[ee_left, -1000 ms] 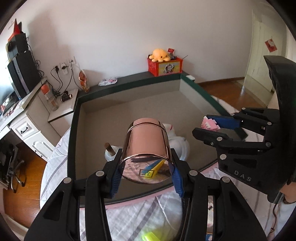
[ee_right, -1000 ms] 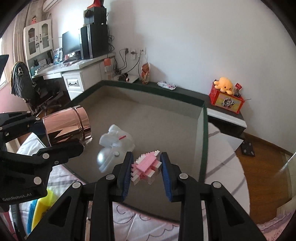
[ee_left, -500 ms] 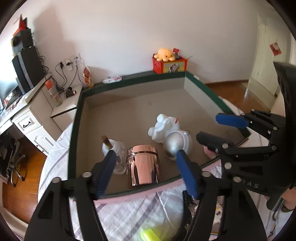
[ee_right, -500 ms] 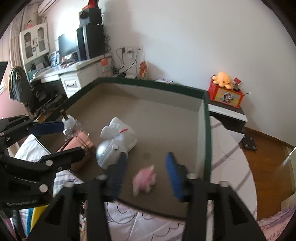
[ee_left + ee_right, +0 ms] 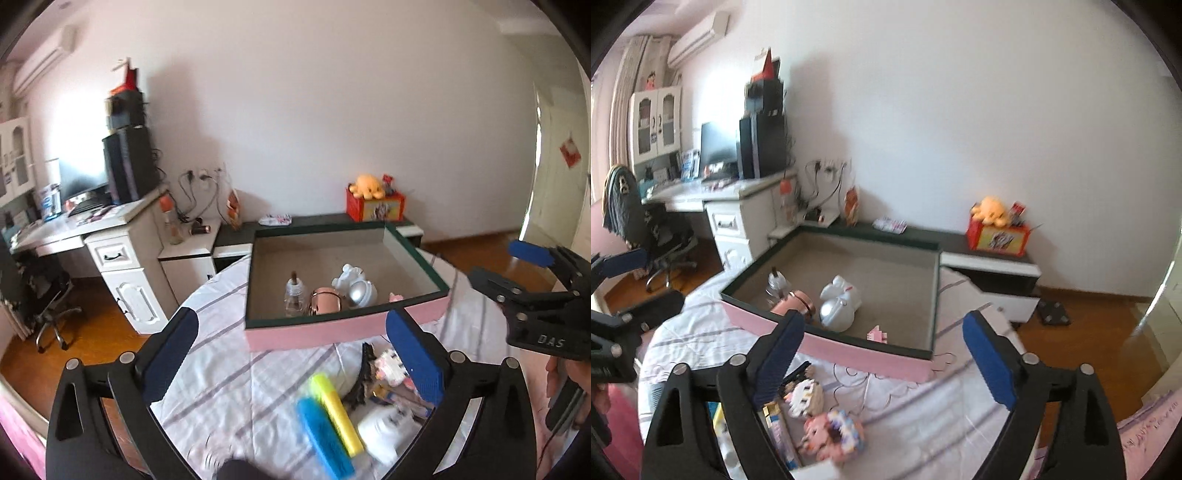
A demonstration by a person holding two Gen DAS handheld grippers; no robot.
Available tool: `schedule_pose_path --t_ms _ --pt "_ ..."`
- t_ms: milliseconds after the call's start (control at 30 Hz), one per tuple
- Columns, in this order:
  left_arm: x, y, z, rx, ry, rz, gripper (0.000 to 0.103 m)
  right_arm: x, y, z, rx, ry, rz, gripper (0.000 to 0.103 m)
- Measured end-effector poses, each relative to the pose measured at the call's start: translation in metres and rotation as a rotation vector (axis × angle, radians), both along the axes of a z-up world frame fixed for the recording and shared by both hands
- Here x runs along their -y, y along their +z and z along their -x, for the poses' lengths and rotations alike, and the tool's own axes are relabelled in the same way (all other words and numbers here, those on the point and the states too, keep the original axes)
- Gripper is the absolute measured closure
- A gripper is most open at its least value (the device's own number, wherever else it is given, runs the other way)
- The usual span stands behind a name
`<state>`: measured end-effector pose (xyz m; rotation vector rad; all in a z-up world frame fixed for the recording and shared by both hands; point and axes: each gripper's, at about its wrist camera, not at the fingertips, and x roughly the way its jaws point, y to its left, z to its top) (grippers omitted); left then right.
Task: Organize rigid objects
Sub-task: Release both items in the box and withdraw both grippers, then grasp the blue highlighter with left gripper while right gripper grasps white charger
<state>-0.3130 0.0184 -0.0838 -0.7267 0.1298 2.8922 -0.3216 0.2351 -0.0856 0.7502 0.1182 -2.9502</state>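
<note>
Left hand-held gripper (image 5: 291,354), foreground of the left wrist view: black frame with blue pads, jaws spread wide and just opened further, nothing between them. Below and between its fingers, on the white bedsheet with grey stripes (image 5: 229,373), lie a blue marker (image 5: 325,435) and a yellow marker (image 5: 338,413) side by side, both blurred, beside a dark comb-like item (image 5: 364,376) and a white rounded object (image 5: 380,430) whose kind cannot be told.

Right hand-held gripper (image 5: 882,352), foreground of the right wrist view: same build, jaws likewise wide and just opened further, empty. Near its left finger rest two small building-block figures, one white-faced (image 5: 805,397) and one pink (image 5: 836,432), on the bedsheet.

Middle ground: a shallow cardboard box with a pink outer wall and dark green rim (image 5: 343,328) sits on the bed, its near wall partly hiding the contents. Inside, close to that near wall, stand a clear glass bottle with a brown stopper (image 5: 294,295), a rose-gold metal cylindrical can (image 5: 325,301), a silver-and-white rounded toy figure (image 5: 356,286) and a small pink block figure (image 5: 395,296), the last just showing above the rim. The bottle and can stand just beside each other; the pink figure stands apart, to the right.

Background: a white desk (image 5: 110,236) bearing a monitor and black speakers, an office chair (image 5: 44,299), and a red box with an orange plush toy (image 5: 375,201) on a low dark shelf against the wall.
</note>
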Motion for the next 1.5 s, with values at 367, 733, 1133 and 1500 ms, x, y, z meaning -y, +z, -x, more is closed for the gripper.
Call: schedule_pose_path --t_ms 367,733,1133,1500 --pt "0.035 0.008 -0.107 -0.082 0.129 -0.028 0.0 0.007 0.032 -0.124 -0.155 -0.097 -0.024 0.0" --pt "0.046 0.006 -0.151 -0.098 0.137 -0.021 0.0 0.009 0.024 -0.182 -0.151 -0.128 -0.017 0.0" --pt "0.052 0.011 -0.164 -0.132 0.145 -0.021 0.0 0.018 0.024 -0.19 -0.155 -0.113 -0.034 0.0" --pt "0.055 -0.024 -0.13 -0.02 0.149 -0.002 0.0 0.016 -0.014 -0.158 -0.044 -0.11 -0.038 0.0"
